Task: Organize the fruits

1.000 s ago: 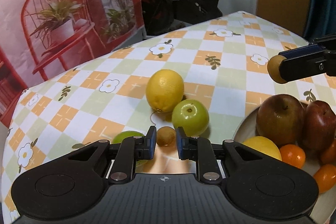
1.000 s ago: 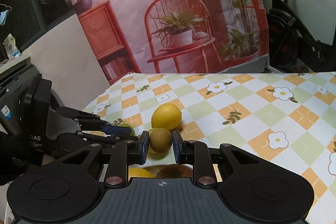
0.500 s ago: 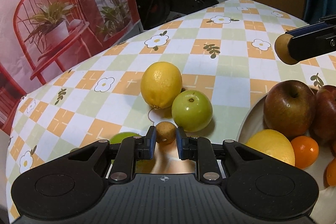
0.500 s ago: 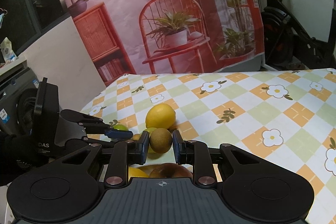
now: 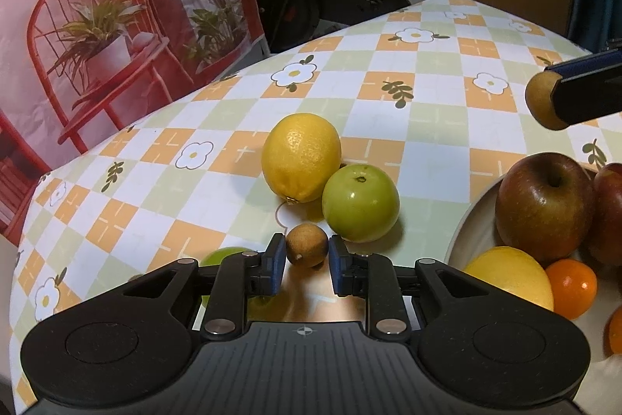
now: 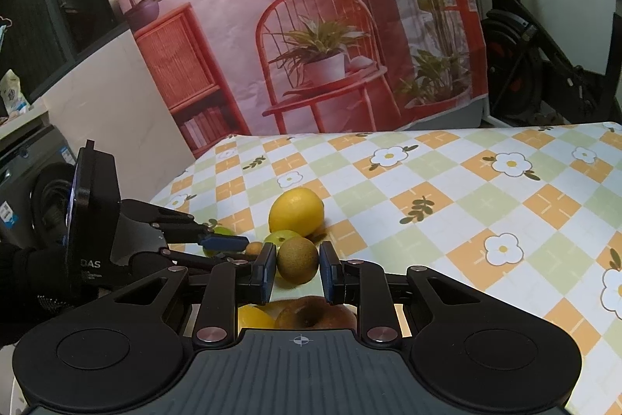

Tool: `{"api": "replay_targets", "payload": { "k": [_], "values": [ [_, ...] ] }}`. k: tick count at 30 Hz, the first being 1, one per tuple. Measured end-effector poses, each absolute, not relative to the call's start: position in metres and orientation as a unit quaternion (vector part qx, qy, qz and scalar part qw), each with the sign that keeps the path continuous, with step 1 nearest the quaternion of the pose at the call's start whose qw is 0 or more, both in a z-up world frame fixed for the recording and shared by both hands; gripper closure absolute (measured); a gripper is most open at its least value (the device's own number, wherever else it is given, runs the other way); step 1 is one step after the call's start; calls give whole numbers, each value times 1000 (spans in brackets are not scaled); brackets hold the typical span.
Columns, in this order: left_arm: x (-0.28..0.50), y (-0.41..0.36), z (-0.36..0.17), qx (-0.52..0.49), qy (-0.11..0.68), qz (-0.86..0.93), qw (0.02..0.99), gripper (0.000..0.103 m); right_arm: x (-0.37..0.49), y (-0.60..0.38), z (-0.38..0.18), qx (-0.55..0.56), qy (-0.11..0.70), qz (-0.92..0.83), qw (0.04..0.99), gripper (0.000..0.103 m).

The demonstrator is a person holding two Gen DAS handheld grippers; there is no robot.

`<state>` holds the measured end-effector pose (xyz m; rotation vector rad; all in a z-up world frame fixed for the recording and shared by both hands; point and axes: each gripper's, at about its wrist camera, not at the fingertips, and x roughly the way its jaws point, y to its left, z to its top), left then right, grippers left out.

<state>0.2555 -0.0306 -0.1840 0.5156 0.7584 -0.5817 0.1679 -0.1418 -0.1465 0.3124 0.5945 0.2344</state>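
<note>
Left wrist view: my left tool (image 5: pixel 304 259) has just parted slightly around the small brown fruit (image 5: pixel 306 245) on the bench (image 5: pixel 427 127), near the plate (image 5: pixel 472 216).

Right wrist view: my right tool (image 6: pixel 298 269) stays clamped on its kiwi (image 6: pixel 297 260), held above the plate, not yet dropped.

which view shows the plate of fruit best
The left wrist view: the plate shows its rim at the right edge, holding apples, a lemon and oranges. The right wrist view shows only a sliver of its fruit under the right claw.
</note>
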Motion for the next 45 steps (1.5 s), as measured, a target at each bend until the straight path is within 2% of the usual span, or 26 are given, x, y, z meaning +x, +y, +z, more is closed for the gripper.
{"api": "replay_targets", "payload": {
  "k": [7, 10, 13, 17, 24, 32, 36, 41, 45],
  "values": [
    [238, -22, -166, 215, 344, -288, 867, 80, 158, -143, -147, 154, 291, 112, 938, 81],
    [231, -22, -163, 216, 341, -293, 867, 88, 152, -142, -147, 153, 291, 111, 938, 81],
    [230, -21, -164, 213, 344, -290, 867, 88, 148, -141, -146, 152, 291, 112, 938, 81],
    [232, -15, -170, 202, 355, -278, 870, 86, 140, -137, -145, 148, 291, 113, 938, 81],
    [237, 13, -157, 109, 378, -286, 874, 86, 137, -136, -145, 149, 293, 114, 937, 81],
    [227, 28, -164, 57, 409, -316, 854, 85, 135, -134, -146, 150, 294, 113, 937, 81],
    [220, 33, -168, 67, 409, -311, 855, 85, 135, -133, -146, 151, 296, 112, 937, 81],
    [222, 35, -176, 68, 411, -296, 860, 77, 137, -133, -146, 147, 299, 114, 936, 81],
    [224, 36, -176, 51, 411, -302, 859, 77, 138, -133, -147, 144, 301, 112, 936, 81]
  ]
}}
